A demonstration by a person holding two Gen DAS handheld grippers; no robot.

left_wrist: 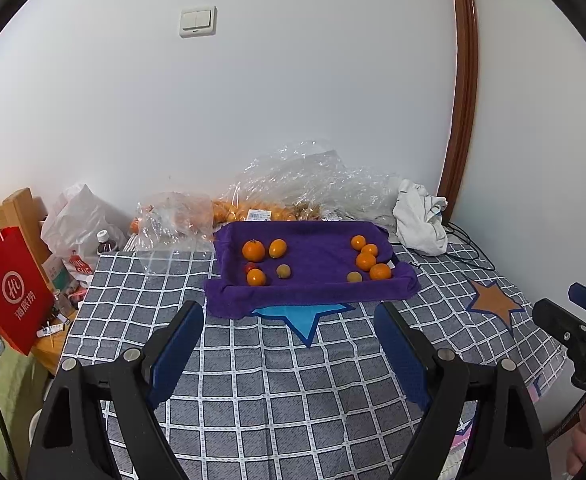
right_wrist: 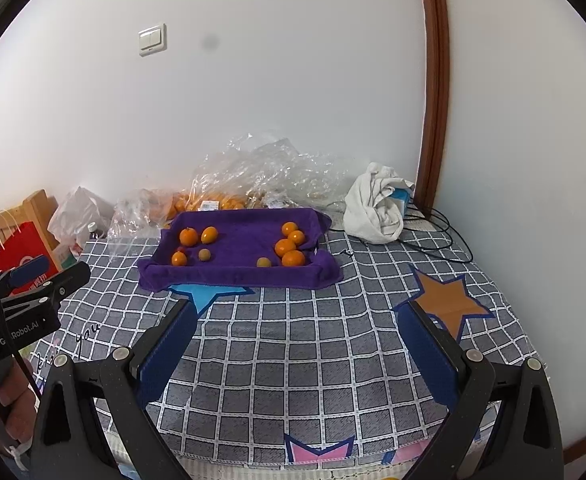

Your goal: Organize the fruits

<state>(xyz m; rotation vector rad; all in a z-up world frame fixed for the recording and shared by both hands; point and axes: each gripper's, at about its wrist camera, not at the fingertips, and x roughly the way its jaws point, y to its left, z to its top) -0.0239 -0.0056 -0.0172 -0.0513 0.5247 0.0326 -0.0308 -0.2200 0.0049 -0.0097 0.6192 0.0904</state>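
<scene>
Crowding behind the purple towel (left_wrist: 313,284), half-hidden oranges (left_wrist: 233,210) under crinkled plastic (left_wrist: 305,180).

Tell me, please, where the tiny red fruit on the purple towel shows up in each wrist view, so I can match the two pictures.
Left wrist view: the red fruit sits left of centre, at the towel's left end, touching the nearest orange's upper left.
Right wrist view: it peeks out above that orange, again at the towel's left end.
Shared landmark: the blue star poking out under the towel's front edge.
</scene>
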